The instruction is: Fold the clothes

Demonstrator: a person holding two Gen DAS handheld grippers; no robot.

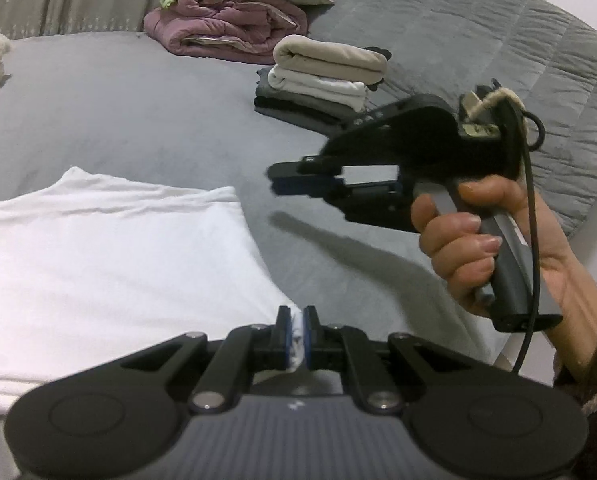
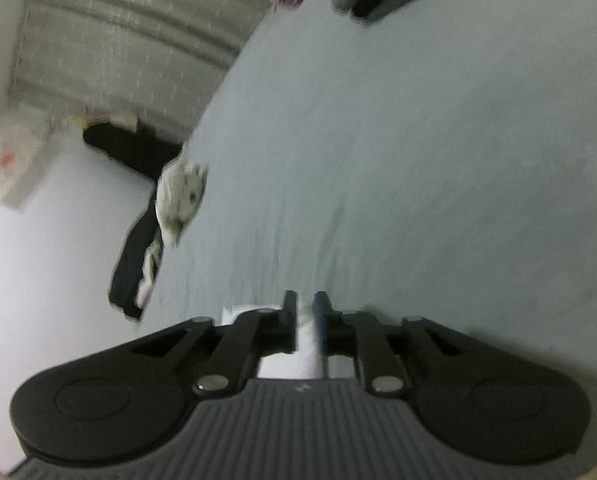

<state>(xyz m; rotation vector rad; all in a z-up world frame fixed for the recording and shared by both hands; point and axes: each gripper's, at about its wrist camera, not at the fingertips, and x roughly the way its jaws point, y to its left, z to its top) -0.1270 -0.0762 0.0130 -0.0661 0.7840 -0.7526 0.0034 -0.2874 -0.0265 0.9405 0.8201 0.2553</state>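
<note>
Left gripper [image 1: 297, 334] is pinching the white garment [image 1: 110, 264] edge, jaws nearly closed; the garment is lying on the bed [image 1: 138, 120]; right gripper [image 1: 286, 180] is hanging above, jaws apparently together, contents unclear; risk: thin fabric is liable to slip, spoiling the fold.

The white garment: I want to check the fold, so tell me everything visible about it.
The white garment is soft, plain fabric, lying flat on the grey bedsheet with gentle creases near its far edge. Its right edge runs diagonally to a corner pinched in the left gripper, whose jaws are shut on it. Its near and left parts run out of view.
</note>
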